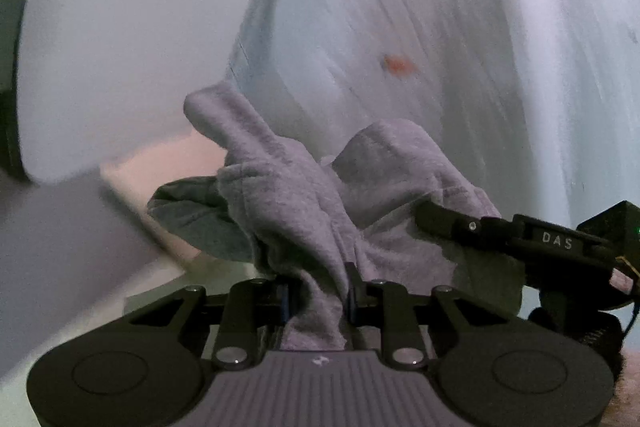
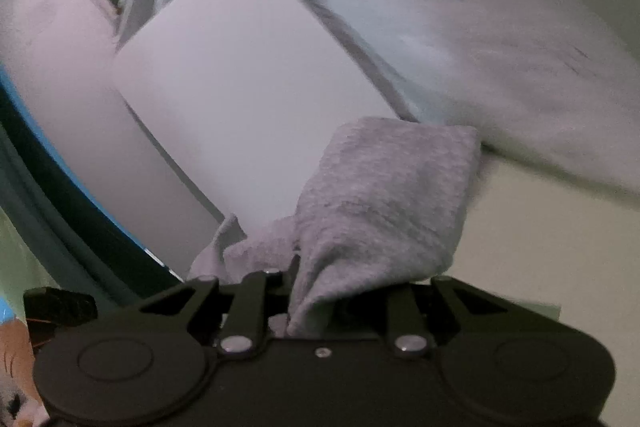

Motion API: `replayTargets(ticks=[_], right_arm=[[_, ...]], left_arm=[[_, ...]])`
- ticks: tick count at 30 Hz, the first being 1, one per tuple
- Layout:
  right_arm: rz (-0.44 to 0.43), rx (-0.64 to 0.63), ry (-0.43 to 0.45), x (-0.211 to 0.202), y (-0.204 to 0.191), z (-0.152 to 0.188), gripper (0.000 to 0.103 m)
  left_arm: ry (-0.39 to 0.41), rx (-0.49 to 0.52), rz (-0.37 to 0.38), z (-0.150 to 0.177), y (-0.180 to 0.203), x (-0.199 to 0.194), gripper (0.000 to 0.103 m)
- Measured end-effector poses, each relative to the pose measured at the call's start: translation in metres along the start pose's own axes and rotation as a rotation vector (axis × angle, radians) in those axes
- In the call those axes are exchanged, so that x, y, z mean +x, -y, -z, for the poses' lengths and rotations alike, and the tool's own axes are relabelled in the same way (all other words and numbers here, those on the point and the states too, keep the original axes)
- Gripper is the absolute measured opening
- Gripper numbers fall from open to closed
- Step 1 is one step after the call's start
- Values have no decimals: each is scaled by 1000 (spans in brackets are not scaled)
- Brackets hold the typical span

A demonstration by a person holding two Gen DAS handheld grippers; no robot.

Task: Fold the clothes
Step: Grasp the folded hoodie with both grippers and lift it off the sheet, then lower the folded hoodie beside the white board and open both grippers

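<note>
A grey knit garment (image 1: 288,187) is bunched and held up off the surface. My left gripper (image 1: 318,291) is shut on a fold of it, cloth squeezed between the jaws. In the left wrist view my right gripper's finger (image 1: 448,221) reaches in from the right and presses into the same garment. In the right wrist view my right gripper (image 2: 310,291) is shut on another part of the grey garment (image 2: 384,195), which stands up in front of it. Both views are motion blurred.
A pale blue-white sheet (image 1: 440,27) with an orange spot (image 1: 398,63) lies behind. A white pillow (image 2: 240,67) and a second white cushion (image 2: 52,59) lie at the left. A cream surface (image 2: 552,235) is at the right.
</note>
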State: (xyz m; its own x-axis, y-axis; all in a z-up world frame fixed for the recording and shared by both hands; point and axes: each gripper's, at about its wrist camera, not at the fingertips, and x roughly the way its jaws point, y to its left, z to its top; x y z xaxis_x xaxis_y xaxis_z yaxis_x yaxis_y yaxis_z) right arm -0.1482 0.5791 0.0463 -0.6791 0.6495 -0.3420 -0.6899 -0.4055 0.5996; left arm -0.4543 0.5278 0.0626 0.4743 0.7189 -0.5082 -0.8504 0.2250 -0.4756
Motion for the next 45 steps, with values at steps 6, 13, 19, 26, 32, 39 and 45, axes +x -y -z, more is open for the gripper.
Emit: replayTargets(ticks=[6, 13, 19, 26, 32, 39, 45], right_arm=[[-98, -160, -71, 109, 16, -89, 20], [228, -422, -222, 241, 62, -109, 62], [316, -383, -68, 232, 69, -63, 101], [460, -434, 88, 203, 52, -37, 101], [344, -395, -4, 212, 65, -36, 102], [469, -241, -64, 221, 106, -50, 103], [513, -242, -11, 171, 64, -47, 103]], left_arm=[[184, -105, -106, -45, -41, 33, 26], [131, -209, -472, -27, -96, 111, 52], [118, -138, -594, 2, -100, 129, 93], [97, -171, -580, 2, -117, 120, 103], [101, -166, -615, 8, -108, 121, 103], [87, -158, -629, 12, -106, 116, 103], [111, -43, -589, 5, -73, 87, 103]])
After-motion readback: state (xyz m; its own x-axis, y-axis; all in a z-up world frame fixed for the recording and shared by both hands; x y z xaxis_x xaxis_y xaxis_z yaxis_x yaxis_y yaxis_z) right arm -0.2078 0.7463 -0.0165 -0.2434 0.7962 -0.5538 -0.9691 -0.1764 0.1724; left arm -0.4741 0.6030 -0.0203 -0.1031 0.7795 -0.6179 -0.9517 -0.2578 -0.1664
